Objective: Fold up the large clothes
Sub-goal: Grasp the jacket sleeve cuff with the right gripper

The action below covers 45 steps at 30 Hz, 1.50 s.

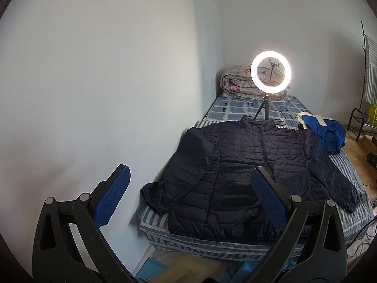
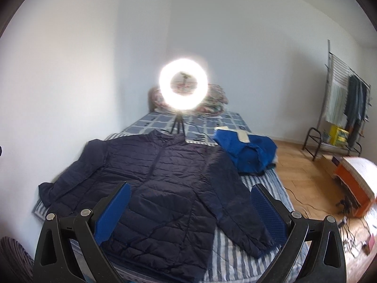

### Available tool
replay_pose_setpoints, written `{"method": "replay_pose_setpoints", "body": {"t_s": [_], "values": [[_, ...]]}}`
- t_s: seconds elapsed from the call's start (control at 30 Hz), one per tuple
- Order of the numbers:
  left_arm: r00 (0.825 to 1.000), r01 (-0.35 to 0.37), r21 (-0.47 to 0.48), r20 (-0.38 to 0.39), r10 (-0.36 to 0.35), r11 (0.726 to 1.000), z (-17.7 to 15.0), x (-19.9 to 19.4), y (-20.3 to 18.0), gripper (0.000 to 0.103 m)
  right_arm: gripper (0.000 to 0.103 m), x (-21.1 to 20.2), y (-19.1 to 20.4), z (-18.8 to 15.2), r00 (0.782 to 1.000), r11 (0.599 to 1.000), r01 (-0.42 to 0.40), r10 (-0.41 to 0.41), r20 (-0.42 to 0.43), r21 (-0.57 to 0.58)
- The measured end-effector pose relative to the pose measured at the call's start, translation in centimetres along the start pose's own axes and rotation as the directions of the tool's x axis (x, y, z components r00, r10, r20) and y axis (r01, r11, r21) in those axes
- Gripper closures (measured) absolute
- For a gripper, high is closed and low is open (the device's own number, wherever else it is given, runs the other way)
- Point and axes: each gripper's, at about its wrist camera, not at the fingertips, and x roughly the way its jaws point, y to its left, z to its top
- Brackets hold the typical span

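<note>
Across the lower centre of both wrist views lies the navy quilted jacket [image 1: 247, 165], spread front-up and zipped on the striped bed [image 1: 212, 245], collar toward the ring light [image 1: 271, 74] at upper centre. I hold my left gripper [image 1: 188, 198] and right gripper [image 2: 190, 212] above the near hem, both with jaws spread wide and holding nothing. The fold has not begun, as I judge it.

To do the first fold well:
1. Take the sleeve on the right of the frame [image 2: 238, 202] near its cuff with my right gripper, pinching fabric only, not the sheet beneath.
2. Carry it across the chest, keeping it flat.
3. Mirror with my left gripper on the other sleeve [image 1: 179, 176].

Quilted nylon is likely slippery; close fully before lifting. Keep clear of the blue garment [image 2: 247, 151] at centre right.
</note>
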Motion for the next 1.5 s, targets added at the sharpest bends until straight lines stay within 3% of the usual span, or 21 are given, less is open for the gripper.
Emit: {"method": "replay_pose_setpoints", "body": {"t_s": [0.3, 0.53, 0.87, 0.97, 1.1, 1.17, 1.27, 1.43, 1.5], "values": [[0.994, -0.098, -0.023, -0.041, 0.097, 0.995, -2.5, -0.5, 3.8, 0.0, 0.001, 5.4, 4.2, 1.7, 0.993, 0.995, -0.098, 0.099, -0.064, 0.026], [0.988, -0.15, -0.068, -0.049, 0.147, 0.986, -3.3, -1.2, 6.1, 0.0, 0.001, 7.9, 8.7, 2.4, 0.983, 0.984, -0.173, 0.169, -0.068, -0.048], [0.984, -0.175, -0.093, -0.057, 0.171, 0.98, -3.9, -1.8, 7.2, 0.0, 0.002, 9.7, 13.4, 3.1, 0.967, 0.959, -0.255, 0.249, -0.061, -0.123], [0.982, -0.183, -0.11, -0.061, 0.177, 0.977, -4.3, -2.5, 7.6, 0.0, 0.005, 10.1, 14.7, 3.0, 0.952, 0.942, -0.305, 0.298, -0.068, -0.138], [0.979, -0.197, -0.126, -0.068, 0.19, 0.972, -4.9, -3.4, 8.3, 0.0, 0.021, 11.4, 17.2, 2.3, 0.884, 0.874, -0.466, 0.451, -0.128, -0.138], [0.977, -0.208, -0.13, -0.073, 0.2, 0.969, -5.4, -3.7, 8.6, 0.0, 0.034, 12.4, 19.2, 1.7, 0.822, 0.816, -0.564, 0.539, -0.182, -0.127], [0.974, -0.221, -0.144, -0.086, 0.211, 0.964, -6.0, -4.1, 9.0, 0.0, 0.044, 13.5, 22.9, 0.5, 0.73, 0.723, -0.677, 0.637, -0.246, -0.138], [0.969, -0.237, -0.157, -0.107, 0.222, 0.959, -6.8, -4.2, 9.6, 0.0, 0.047, 16.1, 30.2, -2.2, 0.597, 0.587, -0.795, 0.712, -0.37, -0.154], [0.968, -0.241, -0.16, -0.115, 0.225, 0.957, -7.1, -4.0, 9.8, 0.0, 0.047, 17.3, 32.9, -3.4, 0.557, 0.555, -0.82, 0.716, -0.421, -0.141]]}}
